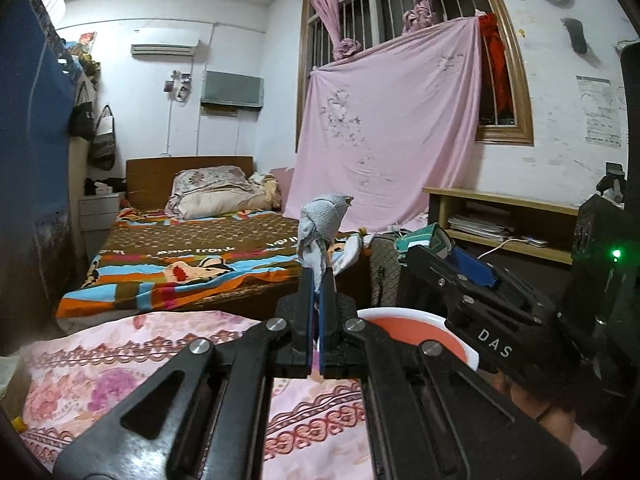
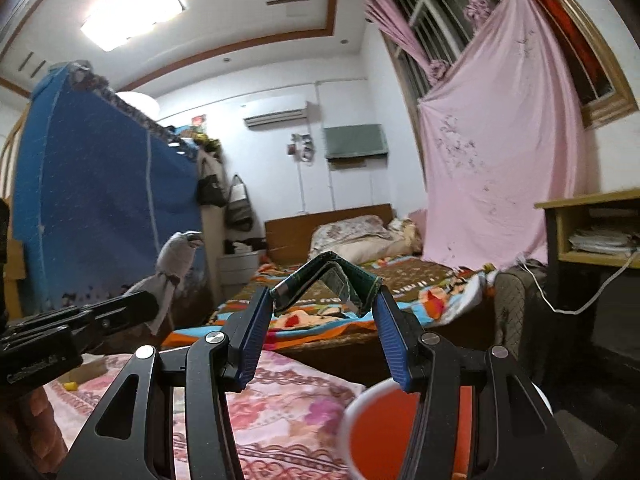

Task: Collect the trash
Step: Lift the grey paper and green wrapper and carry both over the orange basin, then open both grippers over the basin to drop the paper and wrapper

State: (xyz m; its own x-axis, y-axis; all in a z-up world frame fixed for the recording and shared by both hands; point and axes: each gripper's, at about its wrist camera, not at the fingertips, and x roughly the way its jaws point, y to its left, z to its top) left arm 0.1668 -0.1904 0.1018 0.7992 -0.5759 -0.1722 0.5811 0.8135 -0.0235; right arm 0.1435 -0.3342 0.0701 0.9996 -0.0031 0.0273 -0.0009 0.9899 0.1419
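Left wrist view: the left hand-held gripper is clamped fully shut on a crumpled grey tissue wad, which sticks up past the fingertips at 12 o'clock. A white bin with a red liner is seen at about 4 o'clock, low over the pink floral blanket.

Right wrist view: the right hand-held gripper is held about half open, pinching a bent green carton between its pads. The bin sits at 5 o'clock, the tissue wad at 9 o'clock.

One crumpled grey tissue, one bent green carton, one red-and-white basin, two beds.
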